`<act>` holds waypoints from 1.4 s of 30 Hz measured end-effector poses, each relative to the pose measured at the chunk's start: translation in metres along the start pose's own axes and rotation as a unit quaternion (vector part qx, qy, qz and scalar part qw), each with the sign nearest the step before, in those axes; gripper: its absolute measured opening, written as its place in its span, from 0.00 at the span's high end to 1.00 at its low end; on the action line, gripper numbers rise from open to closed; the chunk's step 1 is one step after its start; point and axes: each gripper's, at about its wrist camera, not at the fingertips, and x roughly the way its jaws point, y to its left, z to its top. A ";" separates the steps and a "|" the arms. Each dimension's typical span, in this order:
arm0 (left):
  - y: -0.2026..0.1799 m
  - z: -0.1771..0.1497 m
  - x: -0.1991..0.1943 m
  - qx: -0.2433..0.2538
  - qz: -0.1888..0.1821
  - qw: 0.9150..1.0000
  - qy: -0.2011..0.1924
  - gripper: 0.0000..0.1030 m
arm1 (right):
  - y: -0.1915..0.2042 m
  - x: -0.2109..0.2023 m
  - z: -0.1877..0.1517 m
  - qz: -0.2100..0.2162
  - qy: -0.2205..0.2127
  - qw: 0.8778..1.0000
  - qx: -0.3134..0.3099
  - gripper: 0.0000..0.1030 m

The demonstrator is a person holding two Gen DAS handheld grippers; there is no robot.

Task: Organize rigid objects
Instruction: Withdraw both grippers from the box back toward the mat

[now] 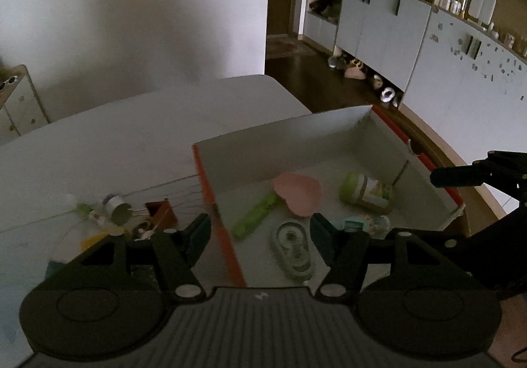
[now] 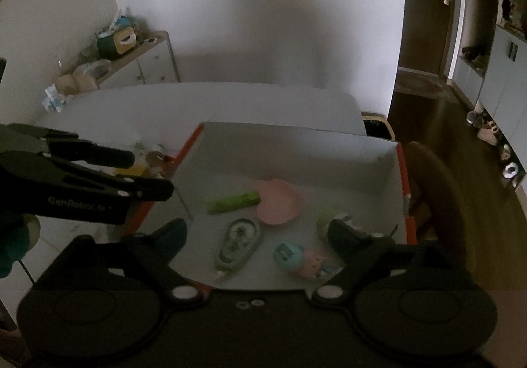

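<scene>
- A dim room with a pale wall, grey cabinets and a dark doorway surrounds a white tabletop [image 1: 131, 137] that carries a shallow white cardboard box with orange edges [image 1: 283, 137] at its right end.
- Already gathered inside the box, presumably as sorted items: a green stick-shaped plastic toy [image 2: 234, 202], a pink scalloped plastic dish [image 2: 278, 205], a grey-green oval correction-tape dispenser [image 2: 237, 244], a green-capped small jar lying on its side [image 1: 367, 192], and a teal-and-pink small figurine [image 2: 298, 257].
- The green stick lies flat, its long axis running left to right in the right wrist view, one end touching the dish; the dispenser's long axis runs near to far, slightly slanted.
- Left of the box, a loose cluster of small objects [image 1: 122, 213] sits on the tabletop, likely awaiting sorting.
- The left gripper [image 1: 260, 229] hangs partly spread above the box's left orange wall, grasping nothing.
- The right gripper [image 2: 257, 236] is spread wide over the box's near half, empty; the figurine lies free below it, apparently released there.
</scene>
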 end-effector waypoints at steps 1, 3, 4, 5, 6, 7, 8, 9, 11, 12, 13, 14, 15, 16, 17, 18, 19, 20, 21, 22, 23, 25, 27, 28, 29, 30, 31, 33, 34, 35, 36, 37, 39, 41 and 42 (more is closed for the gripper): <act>0.004 -0.002 -0.003 -0.002 -0.001 1.000 -0.003 0.36 | 0.003 -0.001 0.000 0.000 -0.003 1.000 0.003 0.07; 0.013 -0.006 -0.008 -0.004 -0.003 1.000 -0.007 0.35 | 0.011 -0.003 0.000 -0.001 -0.009 1.000 0.009 0.06; 0.018 -0.008 -0.010 -0.004 -0.003 1.000 -0.009 0.28 | 0.016 -0.003 0.000 -0.001 -0.013 1.000 0.011 0.05; 0.023 -0.010 -0.013 -0.003 -0.002 1.000 -0.012 0.18 | 0.020 -0.003 0.000 -0.001 -0.016 1.000 0.013 0.05; 0.028 -0.013 -0.017 0.000 -0.002 1.000 -0.019 0.18 | 0.025 -0.003 0.000 -0.002 -0.018 1.000 0.016 0.05; 0.033 -0.015 -0.020 0.003 -0.004 1.000 -0.023 0.18 | 0.030 -0.003 0.001 -0.003 -0.021 1.000 0.018 0.05; 0.037 -0.016 -0.021 0.004 -0.007 1.000 -0.024 0.18 | 0.035 -0.003 0.001 -0.002 -0.022 1.000 0.020 0.05; 0.043 -0.018 -0.024 0.002 -0.013 1.000 -0.024 0.18 | 0.041 -0.003 0.001 0.000 -0.023 0.999 0.024 0.05; 0.055 -0.023 -0.028 0.000 -0.022 0.999 -0.025 0.18 | 0.052 -0.001 0.001 -0.002 -0.024 0.999 0.028 0.05; 0.061 -0.025 -0.030 0.001 -0.026 0.999 -0.026 0.18 | 0.058 0.000 0.002 -0.003 -0.024 0.999 0.029 0.05; 0.066 -0.027 -0.032 0.001 -0.030 0.999 -0.027 0.18 | 0.063 0.002 0.002 -0.004 -0.023 0.999 0.031 0.05; 0.072 -0.029 -0.033 0.000 -0.036 0.999 -0.027 0.18 | 0.069 0.003 0.002 -0.006 -0.023 0.999 0.033 0.05; 0.079 -0.031 -0.034 0.000 -0.043 0.999 -0.027 0.18 | 0.075 0.005 0.003 -0.008 -0.022 0.999 0.034 0.05; 0.085 -0.033 -0.034 0.000 -0.047 0.999 -0.026 0.17 | 0.080 0.006 0.003 -0.010 -0.022 0.999 0.036 0.05; 0.092 -0.035 -0.035 -0.001 -0.049 0.998 -0.025 0.15 | 0.085 0.008 0.004 -0.011 -0.022 0.999 0.038 0.05; 0.098 -0.037 -0.035 -0.001 -0.049 0.998 -0.025 0.14 | 0.091 0.010 0.005 -0.013 -0.021 0.999 0.039 0.05; 0.104 -0.038 -0.035 0.000 -0.048 0.999 -0.026 0.11 | 0.096 0.012 0.006 -0.016 -0.021 0.999 0.041 0.05; 0.110 -0.040 -0.034 0.002 -0.047 0.999 -0.026 0.09 | 0.102 0.014 0.007 -0.018 -0.019 0.999 0.042 0.05; 0.115 -0.041 -0.034 0.005 -0.046 0.999 -0.028 0.09 | 0.107 0.017 0.008 -0.020 -0.018 0.999 0.044 0.05; 0.122 -0.043 -0.034 0.007 -0.044 0.999 -0.029 0.09 | 0.112 0.019 0.010 -0.021 -0.018 0.999 0.045 0.05; 0.128 -0.044 -0.033 0.008 -0.043 0.999 -0.028 0.09 | 0.117 0.021 0.010 -0.022 -0.017 0.999 0.046 0.05; 0.141 -0.047 -0.032 0.007 -0.041 0.999 -0.029 0.09 | 0.127 0.026 0.014 -0.025 -0.016 0.999 0.046 0.05; 0.154 -0.050 -0.029 0.003 -0.038 0.999 -0.033 0.09 | 0.138 0.034 0.018 -0.028 -0.014 0.998 0.046 0.05; 0.160 -0.051 -0.028 0.003 -0.035 0.999 -0.035 0.09 | 0.143 0.038 0.020 -0.029 -0.013 0.998 0.046 0.05; 0.165 -0.052 -0.026 0.001 -0.029 0.999 -0.036 0.09 | 0.148 0.042 0.022 -0.031 -0.012 0.998 0.047 0.05; 0.171 -0.054 -0.023 -0.004 -0.025 0.999 -0.037 0.09 | 0.153 0.047 0.026 -0.032 -0.010 0.998 0.048 0.05; 0.176 -0.055 -0.020 -0.008 -0.025 0.999 -0.038 0.09 | 0.157 0.052 0.028 -0.033 -0.009 0.998 0.048 0.05; 0.185 -0.057 -0.014 -0.013 -0.022 0.999 -0.041 0.09 | 0.164 0.062 0.033 -0.036 -0.004 0.998 0.052 0.06; 0.189 -0.059 -0.009 -0.012 -0.018 0.999 -0.040 0.09 | 0.167 0.067 0.036 -0.036 -0.002 0.998 0.054 0.07; 0.191 -0.060 -0.004 -0.011 -0.015 0.999 -0.038 0.09 | 0.170 0.072 0.039 -0.038 0.000 0.998 0.056 0.07; 0.194 -0.062 0.001 -0.011 -0.013 0.999 -0.037 0.09 | 0.172 0.077 0.042 -0.039 0.002 0.998 0.058 0.07; 0.197 -0.063 0.005 -0.012 -0.012 0.999 -0.037 0.09 | 0.174 0.081 0.044 -0.039 0.005 0.997 0.061 0.07; 0.203 -0.065 0.015 -0.017 -0.010 0.999 -0.034 0.09 | 0.177 0.092 0.049 -0.039 0.012 0.997 0.069 0.08; 0.209 -0.067 0.025 -0.022 -0.011 0.999 -0.035 0.09 | 0.180 0.103 0.053 -0.041 0.020 0.996 0.074 0.10; 0.210 -0.067 0.029 -0.024 -0.008 0.999 -0.035 0.09 | 0.181 0.109 0.055 -0.040 0.024 0.996 0.077 0.13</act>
